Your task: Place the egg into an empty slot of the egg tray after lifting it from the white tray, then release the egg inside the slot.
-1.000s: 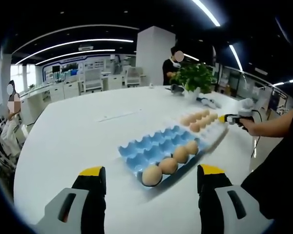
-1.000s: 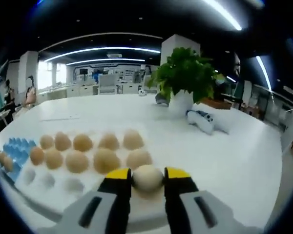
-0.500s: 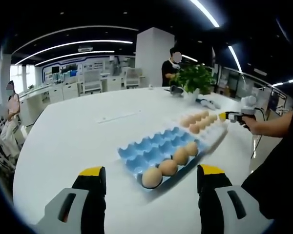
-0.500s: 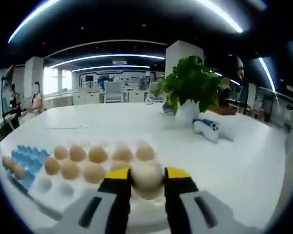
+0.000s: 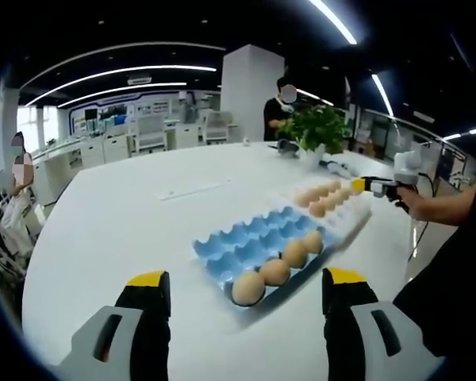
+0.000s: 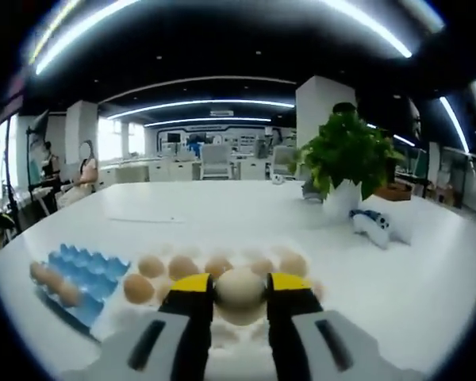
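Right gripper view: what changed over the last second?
The right gripper, shut on the egg throughout, has lifted it off the white tray; the tray's eggs now sit lower and farther in its view. In the left gripper view it has risen above the tray's far end. The left gripper stayed open; the blue egg tray kept its four eggs.

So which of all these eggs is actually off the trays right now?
The pale egg clamped between the right gripper jaws; the others sit in the white tray or blue egg tray.

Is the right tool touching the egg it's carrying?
Touching. In the right gripper view, the right tool has both yellow-tipped jaws pressed against the sides of the egg, with no gap.
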### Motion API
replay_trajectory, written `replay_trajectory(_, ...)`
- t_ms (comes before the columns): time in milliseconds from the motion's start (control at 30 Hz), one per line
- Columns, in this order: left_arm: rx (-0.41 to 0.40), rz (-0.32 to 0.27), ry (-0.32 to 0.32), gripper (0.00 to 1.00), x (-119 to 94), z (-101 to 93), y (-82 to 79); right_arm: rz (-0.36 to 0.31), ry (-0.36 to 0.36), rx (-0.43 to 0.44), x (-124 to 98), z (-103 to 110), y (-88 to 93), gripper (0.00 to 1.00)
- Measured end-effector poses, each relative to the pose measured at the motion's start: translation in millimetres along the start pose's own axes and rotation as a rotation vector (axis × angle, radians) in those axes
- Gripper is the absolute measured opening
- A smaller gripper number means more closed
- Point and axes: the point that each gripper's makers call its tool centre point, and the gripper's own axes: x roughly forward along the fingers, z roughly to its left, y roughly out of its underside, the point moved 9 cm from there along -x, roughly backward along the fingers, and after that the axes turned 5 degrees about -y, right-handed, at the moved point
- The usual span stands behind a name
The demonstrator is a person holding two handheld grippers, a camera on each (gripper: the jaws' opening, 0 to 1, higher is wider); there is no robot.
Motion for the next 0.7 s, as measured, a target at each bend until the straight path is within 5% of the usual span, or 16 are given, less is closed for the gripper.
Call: replay_trajectory(700,-0.039,-0.012,-0.01,0.79,-2.0,-0.6,-2.0,0.008,-0.345,-0.026,19.6,88.8,10.6,0.26)
